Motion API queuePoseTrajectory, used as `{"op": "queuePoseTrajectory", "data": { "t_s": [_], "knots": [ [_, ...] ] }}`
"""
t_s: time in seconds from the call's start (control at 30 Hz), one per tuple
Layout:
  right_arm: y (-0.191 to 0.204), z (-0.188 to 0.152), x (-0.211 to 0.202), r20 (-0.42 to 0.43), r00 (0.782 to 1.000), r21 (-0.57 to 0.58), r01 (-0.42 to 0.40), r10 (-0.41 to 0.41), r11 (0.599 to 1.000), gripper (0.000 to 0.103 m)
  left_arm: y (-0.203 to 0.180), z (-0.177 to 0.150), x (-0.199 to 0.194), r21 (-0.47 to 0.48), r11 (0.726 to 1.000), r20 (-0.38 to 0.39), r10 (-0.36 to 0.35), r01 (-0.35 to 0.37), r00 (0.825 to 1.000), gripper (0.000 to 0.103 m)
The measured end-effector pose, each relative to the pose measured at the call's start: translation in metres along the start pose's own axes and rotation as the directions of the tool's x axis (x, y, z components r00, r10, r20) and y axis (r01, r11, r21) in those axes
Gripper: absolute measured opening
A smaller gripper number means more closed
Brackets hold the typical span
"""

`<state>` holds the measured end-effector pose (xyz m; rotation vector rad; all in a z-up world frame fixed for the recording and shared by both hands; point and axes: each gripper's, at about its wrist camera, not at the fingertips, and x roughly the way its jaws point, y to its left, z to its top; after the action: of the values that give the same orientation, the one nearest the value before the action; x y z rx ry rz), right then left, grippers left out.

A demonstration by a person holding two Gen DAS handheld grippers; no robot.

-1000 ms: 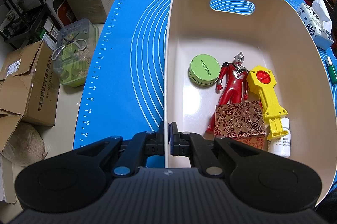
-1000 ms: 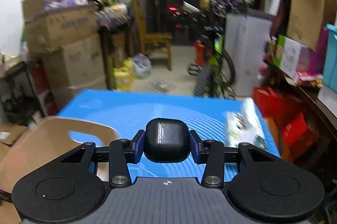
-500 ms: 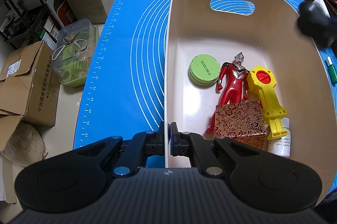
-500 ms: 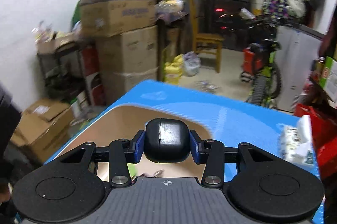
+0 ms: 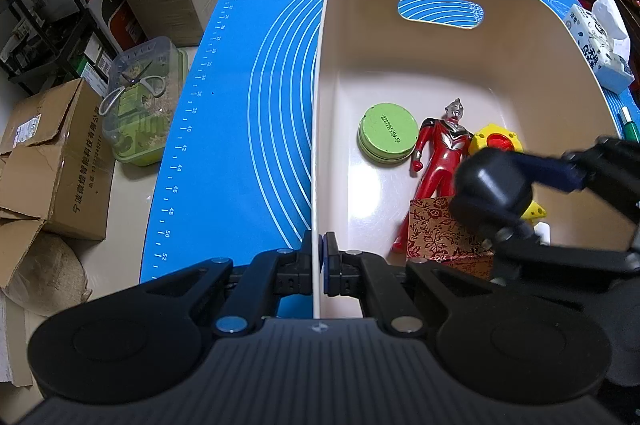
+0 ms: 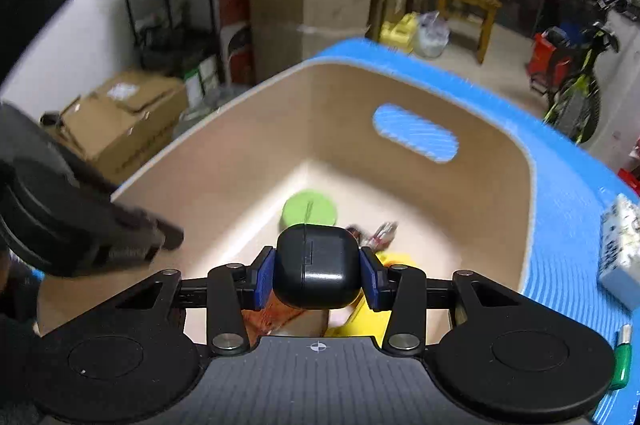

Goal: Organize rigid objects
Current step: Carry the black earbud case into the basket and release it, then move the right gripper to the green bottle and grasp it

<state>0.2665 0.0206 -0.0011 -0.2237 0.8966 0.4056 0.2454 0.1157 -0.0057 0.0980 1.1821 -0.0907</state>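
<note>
Jaws clamped together on the near rim of a cream plastic bin [image 5: 320,153], the left gripper [image 5: 319,267] pins the bin's thin wall between its pads, while the right gripper [image 6: 317,275], jaws partly open, holds a black rounded earbud case [image 6: 316,269] between its blue pads, above the bin's interior. Seen from the left wrist camera, that case [image 5: 494,187] hangs over the bin's right side, blurred, above a red-and-gold floral box [image 5: 440,237]. On the bin's floor lie a round green tin [image 5: 387,135], a red-and-silver hero figure [image 5: 442,157] just beside it, and a yellow plastic toy [image 5: 496,141] partly hidden behind the case. The bin stands on a blue silicone mat [image 5: 248,105] covering the bench, with a tissue pack [image 5: 596,47] beside the bin's far right corner.
</note>
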Motion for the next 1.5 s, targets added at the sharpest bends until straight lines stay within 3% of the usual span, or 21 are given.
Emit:
{"op": "queuePoseTrajectory", "data": {
  "t_s": [0.17,0.4,0.73,1.0,1.27,1.5],
  "knots": [
    [-0.001,0.001,0.004,-0.031,0.999,0.014,-0.009,0.01,1.0,0.052,0.0,0.0,-0.001,0.001,1.0,0.001,0.001,-0.001,1.0,0.005],
    [-0.028,0.006,-0.026,0.047,0.999,0.06,-0.01,0.007,0.998,0.066,0.0,-0.001,-0.001,0.0,1.0,0.0,0.004,-0.004,1.0,0.005],
    [-0.102,0.003,-0.069,0.14,0.979,0.21,0.116,-0.147,0.971,0.071,-0.001,-0.001,-0.001,0.0,1.0,0.0,0.006,-0.006,1.0,0.005],
    [-0.178,-0.032,-0.065,0.11,0.95,0.326,0.244,-0.293,0.913,0.072,-0.001,-0.001,-0.001,0.0,1.0,0.0,0.006,-0.006,1.0,0.006],
    [-0.249,-0.088,-0.052,0.029,0.938,0.508,0.284,-0.346,0.813,0.072,-0.001,-0.001,-0.001,0.0,1.0,0.0,0.007,-0.007,1.0,0.006],
    [-0.281,-0.123,-0.04,-0.018,0.919,0.595,0.327,-0.394,0.735,0.072,-0.001,0.0,-0.001,0.003,1.0,0.0,0.012,-0.012,1.0,0.006]
  ]
}}
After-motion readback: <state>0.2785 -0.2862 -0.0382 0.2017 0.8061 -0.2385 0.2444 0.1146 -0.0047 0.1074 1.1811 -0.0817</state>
